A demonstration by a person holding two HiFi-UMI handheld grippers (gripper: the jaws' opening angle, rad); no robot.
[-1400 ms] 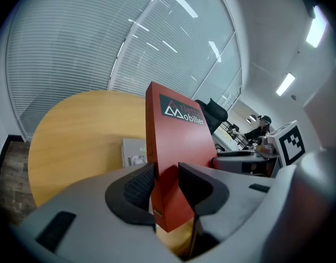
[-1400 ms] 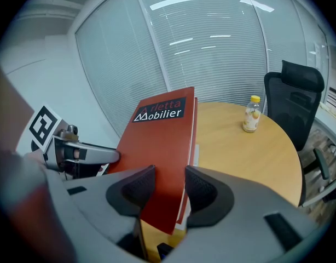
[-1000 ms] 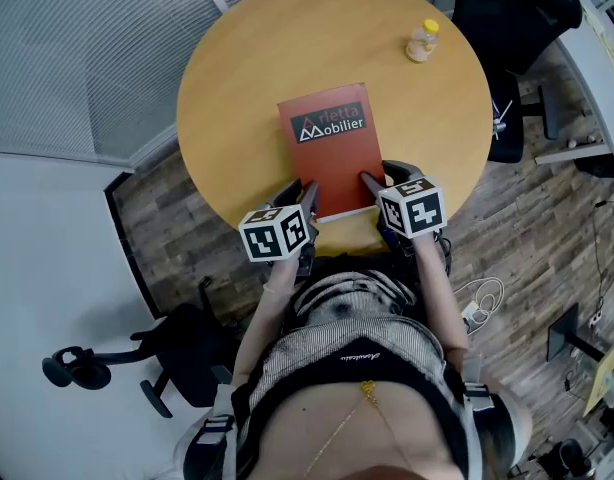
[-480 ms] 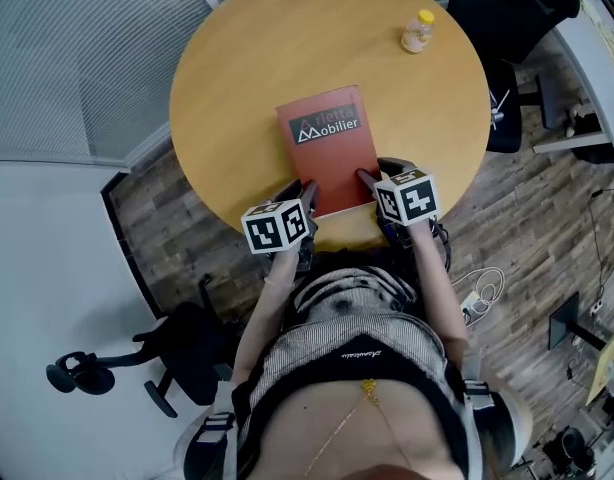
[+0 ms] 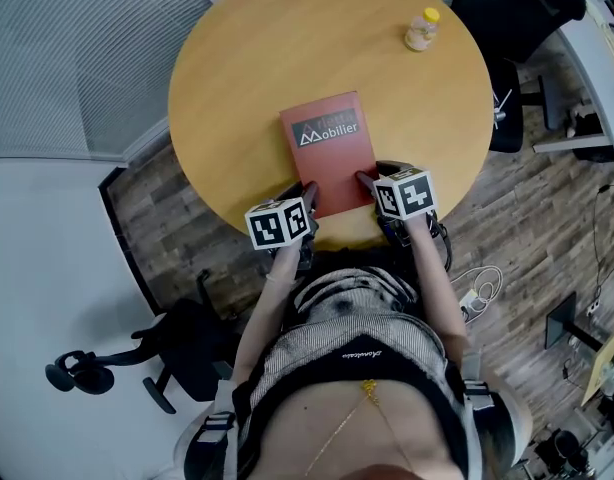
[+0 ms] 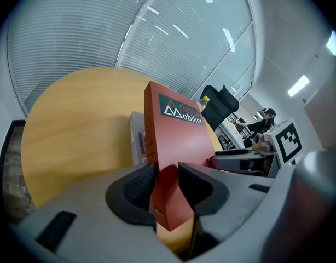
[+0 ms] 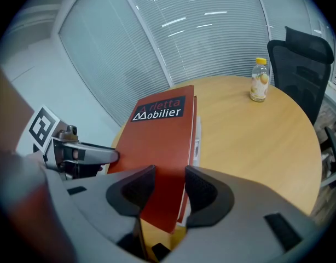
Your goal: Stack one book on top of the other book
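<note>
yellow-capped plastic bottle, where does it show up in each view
Head view: yellow-capped plastic bottle upper right.
Left gripper view: bottle near centre, peeking past the red book at its top right.
Right gripper view: bottle upper right.
Shared landmark: the red book.

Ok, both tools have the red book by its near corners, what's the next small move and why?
Probably lower the near edge of the red book until it lies flat on the grey book: the left tool and right tool hold it tilted above.

Your book [image 5: 327, 148] is red with a black, white-lettered band; beyond your right hand-held gripper [image 5: 367, 180], tan tabletop [image 5: 247, 68], yellow-capped bottle [image 5: 422, 30].
</note>
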